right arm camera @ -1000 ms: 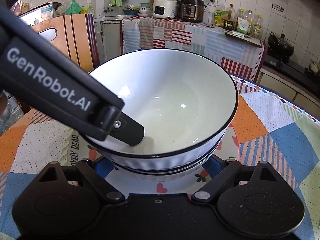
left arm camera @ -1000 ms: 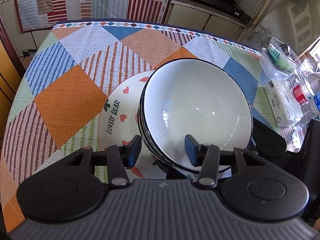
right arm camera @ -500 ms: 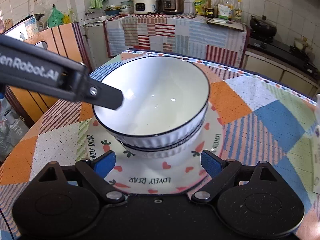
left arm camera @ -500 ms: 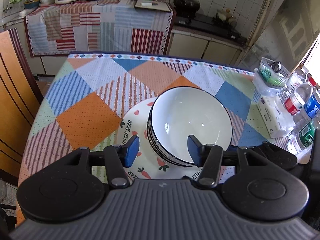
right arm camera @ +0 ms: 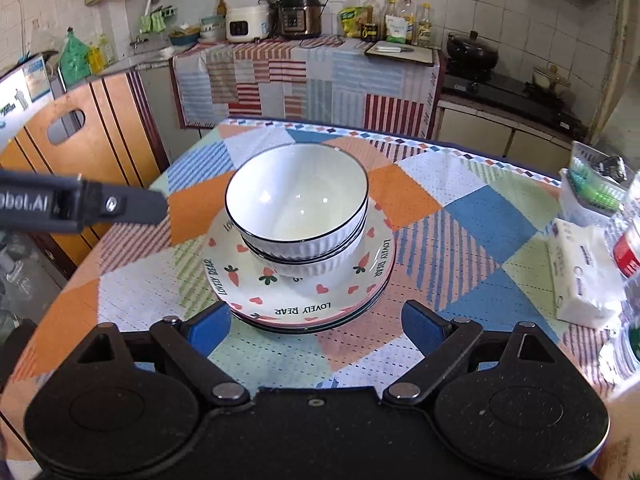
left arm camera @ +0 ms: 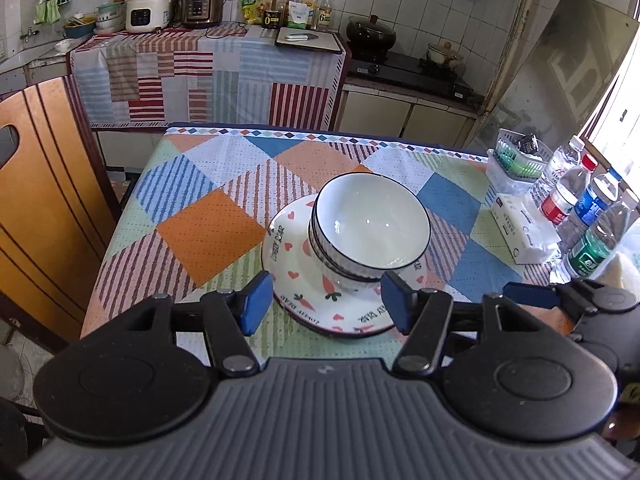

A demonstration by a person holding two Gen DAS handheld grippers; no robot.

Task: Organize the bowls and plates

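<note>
A stack of white bowls with dark rims [left arm camera: 370, 232] [right arm camera: 298, 210] stands on a stack of "Lovely Bear" plates with hearts and carrots [left arm camera: 298, 276] [right arm camera: 304, 304], in the middle of the patchwork tablecloth. My left gripper [left arm camera: 326, 306] is open and empty, raised in front of the stack. Its finger also shows at the left of the right wrist view [right arm camera: 116, 208]. My right gripper [right arm camera: 316, 326] is open and empty, just in front of the plates.
Water bottles [left arm camera: 584, 208], a tissue pack [left arm camera: 520, 232] [right arm camera: 580, 276] and a small basket [left arm camera: 516, 158] line the table's right side. A wooden chair [left arm camera: 44, 200] [right arm camera: 92, 144] stands at the left. Kitchen counters lie behind.
Both grippers have pulled back and up from the bowls. The left finger has come out of the top bowl. The bowls and plates stay in place.
</note>
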